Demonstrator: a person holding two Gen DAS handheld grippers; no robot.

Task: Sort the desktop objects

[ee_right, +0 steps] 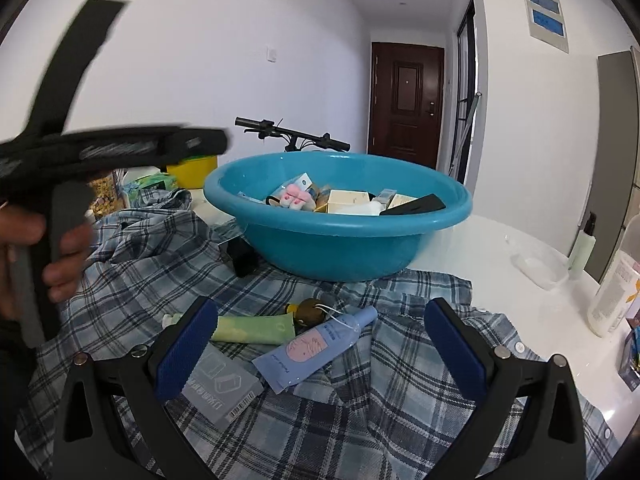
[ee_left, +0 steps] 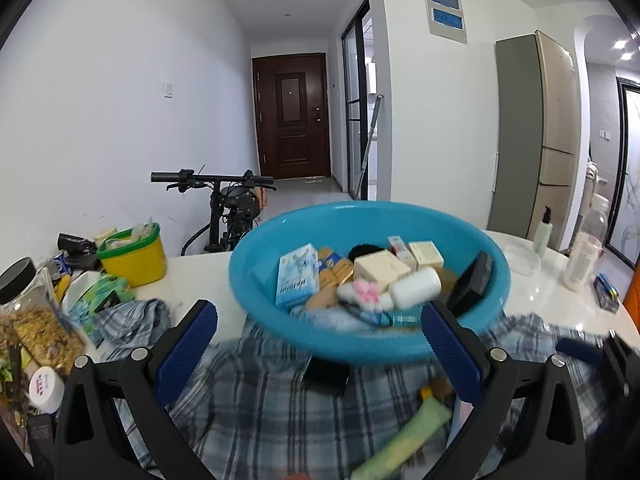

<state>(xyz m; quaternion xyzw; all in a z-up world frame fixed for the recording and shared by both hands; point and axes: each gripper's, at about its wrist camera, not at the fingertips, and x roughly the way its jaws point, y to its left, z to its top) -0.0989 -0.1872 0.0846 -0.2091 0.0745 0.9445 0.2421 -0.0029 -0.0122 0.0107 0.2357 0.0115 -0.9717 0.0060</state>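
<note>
A blue basin (ee_left: 248, 280) (ee_right: 340, 248) stands on a plaid shirt (ee_left: 260, 408) (ee_right: 380, 412) and holds several small boxes, a white bottle (ee_left: 416, 289) and a black case (ee_left: 472, 282). My left gripper (ee_left: 320, 348) is open and empty, at the basin's near rim. My right gripper (ee_right: 320, 340) is open and empty above a blue tube (ee_right: 316, 346), a green tube (ee_right: 252, 329) and a grey box (ee_right: 224, 388) on the shirt. The green tube also shows in the left wrist view (ee_left: 404, 440).
A yellow tub (ee_left: 134, 258), a glass jar (ee_left: 36, 320) and snack packs crowd the table's left side. A lotion bottle (ee_left: 543, 232), a white bottle (ee_right: 610, 300) and a clear tray (ee_right: 540, 266) stand on the right. A black box (ee_right: 240, 256) lies beside the basin.
</note>
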